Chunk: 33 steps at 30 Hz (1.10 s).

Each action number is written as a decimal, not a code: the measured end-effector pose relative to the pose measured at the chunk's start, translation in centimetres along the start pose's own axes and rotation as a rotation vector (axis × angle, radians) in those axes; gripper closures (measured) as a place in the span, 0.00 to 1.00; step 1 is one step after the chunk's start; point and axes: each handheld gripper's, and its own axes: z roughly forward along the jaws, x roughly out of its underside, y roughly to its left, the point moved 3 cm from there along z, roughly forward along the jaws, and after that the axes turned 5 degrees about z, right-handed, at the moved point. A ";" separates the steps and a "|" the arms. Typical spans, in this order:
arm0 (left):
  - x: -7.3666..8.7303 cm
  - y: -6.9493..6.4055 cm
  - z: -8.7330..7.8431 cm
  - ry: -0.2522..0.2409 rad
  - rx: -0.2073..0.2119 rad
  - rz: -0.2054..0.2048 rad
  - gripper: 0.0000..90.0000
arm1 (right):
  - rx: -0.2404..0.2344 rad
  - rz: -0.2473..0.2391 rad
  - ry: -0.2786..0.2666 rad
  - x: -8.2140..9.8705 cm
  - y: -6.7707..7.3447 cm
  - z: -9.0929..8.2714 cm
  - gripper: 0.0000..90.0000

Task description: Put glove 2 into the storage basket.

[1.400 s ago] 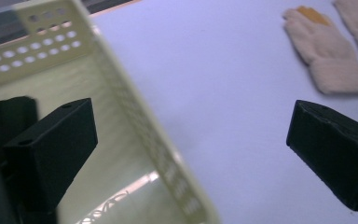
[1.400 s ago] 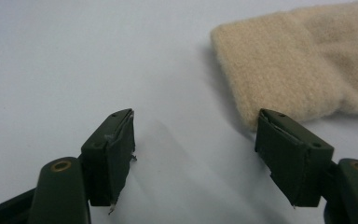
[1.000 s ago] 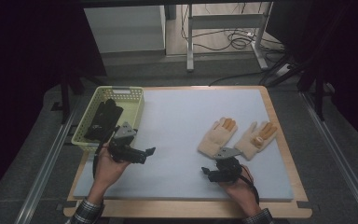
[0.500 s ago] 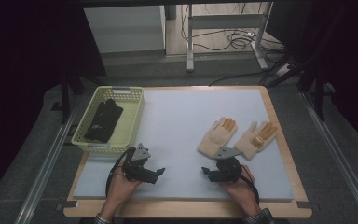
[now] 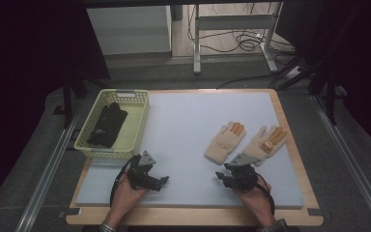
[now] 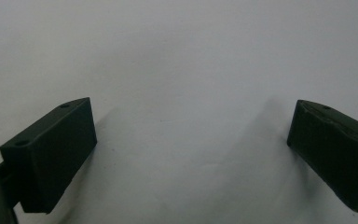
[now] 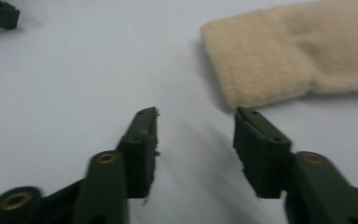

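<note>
A: State of the tongs?
B: Left tongs [image 5: 162, 182]: jaws wide apart, empty, low over the bare mat [image 5: 188, 125] at the near left. Right tongs [image 5: 222, 177]: jaws apart, empty, near right.

A: Nearest item?
B: A cream glove [image 5: 225, 142] lies flat just beyond the right tongs, cuff toward them, not touching. A second glove [image 5: 265, 144] lies right of it.

A: Farther out?
B: A basket [image 5: 140, 126] at the bench's far left holds a black glove [image 5: 107, 124].

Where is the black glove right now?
In the high view, the black glove lies inside the yellow-green basket at the mat's far left, beyond the left hand-held gripper.
</note>
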 end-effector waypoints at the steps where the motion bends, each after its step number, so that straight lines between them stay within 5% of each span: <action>1: 0.0 0.0 0.0 -0.001 0.000 0.000 0.01 | 0.005 0.008 -0.005 -0.1 -0.2 -0.2 0.63; 8: 0.0 0.0 0.0 -0.002 -0.001 0.000 0.01 | 0.035 0.053 -0.023 -2.1 -2.1 -0.3 0.69; 16: 0.0 0.0 0.0 -0.003 -0.001 -0.001 0.01 | 0.140 0.147 -0.008 -5.7 -5.2 2.4 0.41; 24: 0.0 0.0 0.0 -0.003 -0.001 -0.001 0.01 | 0.236 0.143 0.047 -6.8 -6.8 6.1 0.27; 26: 0.0 0.0 0.0 -0.004 -0.001 -0.001 0.01 | 0.251 0.121 0.060 -6.8 -7.0 6.8 0.31; 28: 0.0 0.0 0.0 -0.004 -0.002 -0.001 0.01 | 0.269 0.062 0.063 -6.6 -6.8 6.9 0.52; 33: 0.0 0.0 0.0 -0.004 -0.001 -0.001 0.01 | 0.278 0.019 0.052 -6.6 -6.4 6.5 0.68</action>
